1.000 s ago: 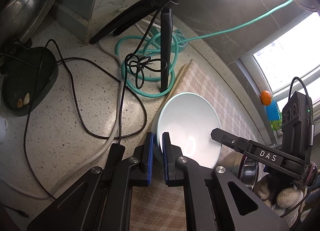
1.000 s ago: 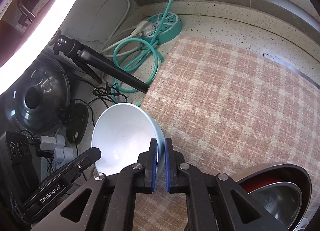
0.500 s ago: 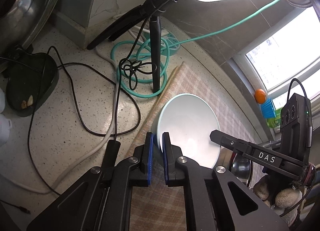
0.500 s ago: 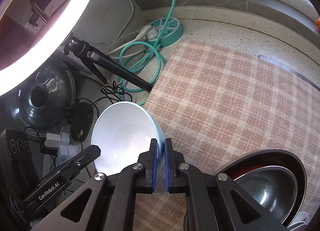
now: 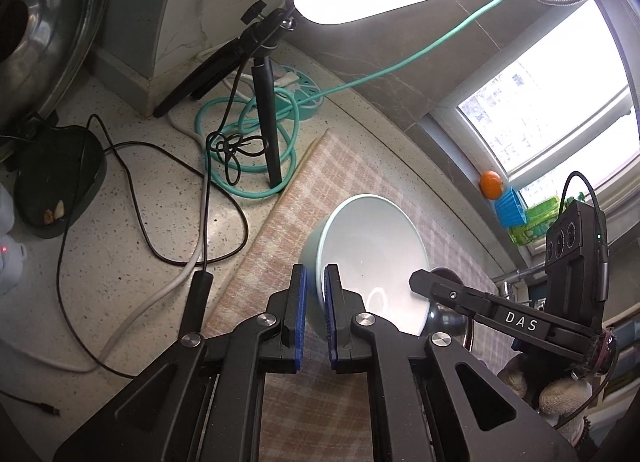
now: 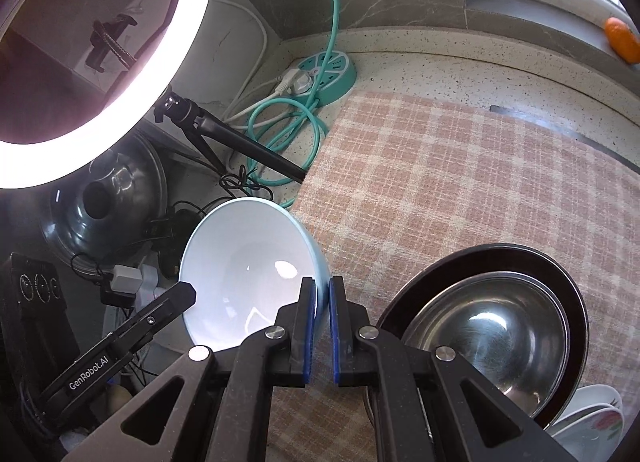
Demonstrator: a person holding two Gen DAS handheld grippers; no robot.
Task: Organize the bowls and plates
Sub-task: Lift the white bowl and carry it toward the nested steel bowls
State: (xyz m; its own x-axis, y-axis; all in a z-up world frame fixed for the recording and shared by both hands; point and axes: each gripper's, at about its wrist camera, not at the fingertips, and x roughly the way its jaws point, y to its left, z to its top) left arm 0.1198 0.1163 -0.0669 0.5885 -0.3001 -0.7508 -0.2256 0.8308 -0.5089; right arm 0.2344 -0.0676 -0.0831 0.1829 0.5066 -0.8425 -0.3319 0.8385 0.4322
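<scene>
A pale blue bowl (image 5: 370, 250) is held in the air over the checked mat (image 5: 280, 221), gripped from both sides. My left gripper (image 5: 315, 282) is shut on its left rim. My right gripper (image 6: 322, 294) is shut on its right rim; the bowl (image 6: 244, 274) tilts toward the left in the right wrist view. A steel bowl (image 6: 484, 330) sits inside a dark plate (image 6: 568, 298) on the mat (image 6: 460, 189) at lower right, with a white patterned plate (image 6: 596, 418) partly under it.
A ring light (image 6: 120, 101) on a black tripod (image 5: 264, 117) stands at the mat's left edge. Teal cable (image 5: 248, 129) and a teal power strip (image 6: 324, 73) lie in the corner. Black and white wires (image 5: 152, 221) cross the counter. A pot lid (image 6: 104, 197) leans at left.
Both grippers have carried the bowl to the right, off the counter edge and further over the mat. The steel bowl and dark plate now show more fully in the right wrist view.
</scene>
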